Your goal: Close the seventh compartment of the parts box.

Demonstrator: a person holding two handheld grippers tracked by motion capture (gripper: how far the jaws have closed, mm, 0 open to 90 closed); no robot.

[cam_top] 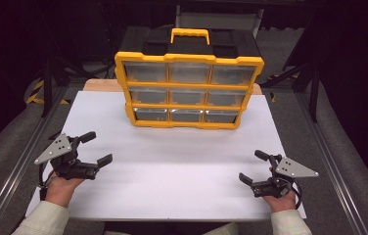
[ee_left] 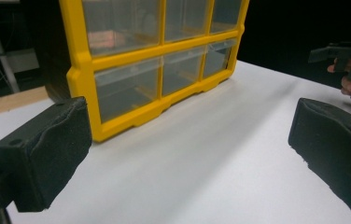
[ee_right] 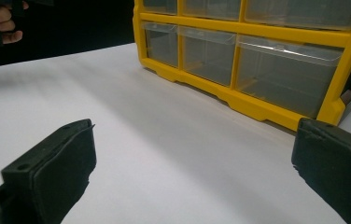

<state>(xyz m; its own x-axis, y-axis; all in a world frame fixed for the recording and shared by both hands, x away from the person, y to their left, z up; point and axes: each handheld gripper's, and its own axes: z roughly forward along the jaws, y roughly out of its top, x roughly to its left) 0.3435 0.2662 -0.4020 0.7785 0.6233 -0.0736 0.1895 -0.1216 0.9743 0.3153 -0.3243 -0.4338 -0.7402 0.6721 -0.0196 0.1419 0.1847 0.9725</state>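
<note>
High view: drawer cabinet point(cam_top: 188, 90) stands upright at the far centre of the white table point(cam_top: 172, 166). Left gripper point(cam_top: 95, 148) and right gripper point(cam_top: 254, 166) rest near, both released, well apart from it.

Left gripper view: jaws spread; cabinet ahead.

Right gripper view: jaws spread; cabinet ahead.

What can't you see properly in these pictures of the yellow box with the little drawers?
- What is inside the drawers: in the high view the clear fronts are glary and too small to tell.
- Top row of the yellow box: the left tool view's upper edge cuts it off; so does the right tool view's.
- Back of the box: hidden behind its own front.
- Right tool: the left tool view's right edge cuts it.
</note>
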